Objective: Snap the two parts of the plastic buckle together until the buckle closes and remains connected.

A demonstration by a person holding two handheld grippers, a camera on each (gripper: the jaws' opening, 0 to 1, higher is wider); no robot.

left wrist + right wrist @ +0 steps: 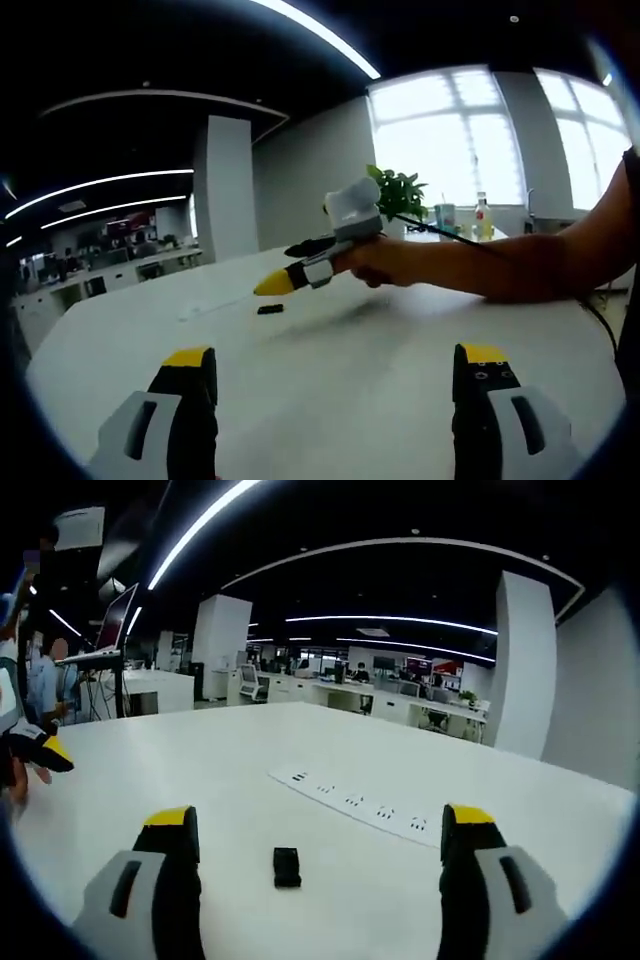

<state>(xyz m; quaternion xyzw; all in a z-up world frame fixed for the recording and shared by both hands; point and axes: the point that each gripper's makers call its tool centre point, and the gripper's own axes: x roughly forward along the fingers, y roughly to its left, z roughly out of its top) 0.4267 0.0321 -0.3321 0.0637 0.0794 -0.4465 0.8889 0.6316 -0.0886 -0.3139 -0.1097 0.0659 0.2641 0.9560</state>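
Two pairs of yellow-tipped jaws are standing wide apart and holding nothing above a white worktop (300,740).

In the right gripper view, the right gripper (318,835) is hanging over a small black buckle part (287,867), which is lying flat on the worktop between its jaws and nearer the left one; it is looking like a short, dark, blocky piece, too small to tell more. Just beyond it, a white power strip (360,805) is lying at a slant. In the left gripper view, the left gripper (335,365) is hovering over bare worktop, and the buckle part (269,309) is showing as a dark speck well ahead, under the right gripper (285,270), which a hand (380,262) is holding out above it. A green plant (398,192) and bottles (482,216) are standing by the window.
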